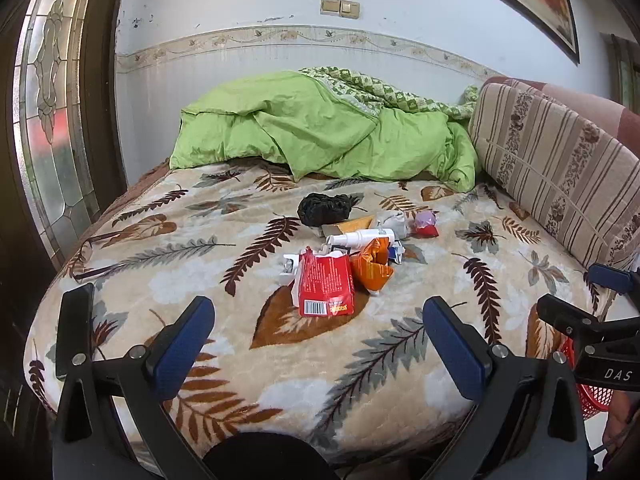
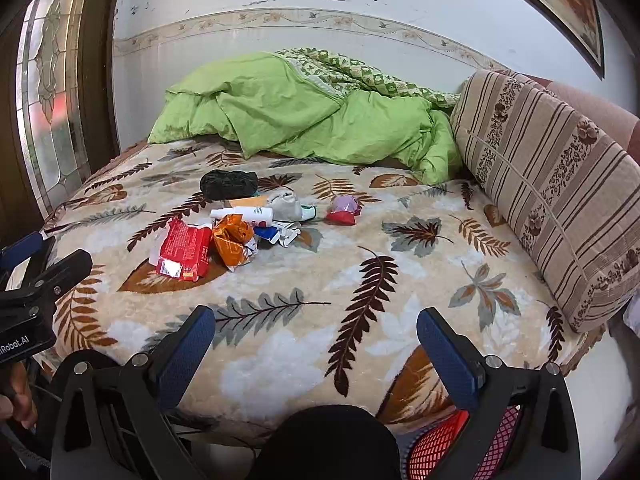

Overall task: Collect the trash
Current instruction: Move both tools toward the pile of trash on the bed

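A heap of trash lies mid-bed on the leaf-print blanket (image 1: 240,360): a torn red packet (image 1: 326,284) (image 2: 185,252), an orange wrapper (image 1: 370,266) (image 2: 232,240), a white spray bottle (image 1: 366,237) (image 2: 244,213), a crumpled black bag (image 1: 325,208) (image 2: 228,184), a grey wad (image 2: 285,205) and a small red and pink piece (image 1: 426,225) (image 2: 342,210). My left gripper (image 1: 318,340) is open above the near bed edge, short of the red packet. My right gripper (image 2: 316,344) is open too, further right, with nothing between its fingers. Each gripper shows at the other view's edge.
A red mesh basket (image 2: 436,446) (image 1: 592,394) stands on the floor below the bed's near right corner. A green quilt (image 1: 320,132) is bunched at the far end. A striped cushion (image 2: 560,184) lines the right side. A glass-panel door (image 1: 52,120) is at left.
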A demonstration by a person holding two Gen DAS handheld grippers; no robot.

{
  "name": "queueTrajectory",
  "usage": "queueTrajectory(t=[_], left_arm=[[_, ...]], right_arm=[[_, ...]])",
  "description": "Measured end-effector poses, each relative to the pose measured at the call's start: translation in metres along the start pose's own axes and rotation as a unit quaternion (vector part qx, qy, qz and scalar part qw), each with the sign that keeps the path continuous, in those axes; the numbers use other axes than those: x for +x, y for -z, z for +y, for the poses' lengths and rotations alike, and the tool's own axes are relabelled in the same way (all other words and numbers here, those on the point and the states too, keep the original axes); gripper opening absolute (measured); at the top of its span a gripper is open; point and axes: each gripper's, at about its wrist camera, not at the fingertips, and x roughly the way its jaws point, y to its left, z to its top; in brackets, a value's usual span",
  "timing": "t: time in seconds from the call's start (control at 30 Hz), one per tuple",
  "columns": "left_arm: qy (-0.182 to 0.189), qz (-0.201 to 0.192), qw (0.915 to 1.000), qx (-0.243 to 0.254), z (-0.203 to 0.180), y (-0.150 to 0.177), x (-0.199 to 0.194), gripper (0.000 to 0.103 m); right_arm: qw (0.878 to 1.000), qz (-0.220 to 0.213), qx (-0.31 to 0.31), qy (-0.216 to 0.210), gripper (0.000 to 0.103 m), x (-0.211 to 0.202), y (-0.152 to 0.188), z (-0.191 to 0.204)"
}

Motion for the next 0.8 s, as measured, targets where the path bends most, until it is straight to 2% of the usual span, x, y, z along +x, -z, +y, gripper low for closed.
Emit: queueTrajectory(t=[0.8], left_arm=[[-0.005, 0.010, 0.9999, -0.005, 0.0031, 0.0020, 0.0037, 0.103]], right_arm=[[1.000, 0.017, 0.004, 0.002, 0.102, 0.0067, 0.0039, -0.0010]])
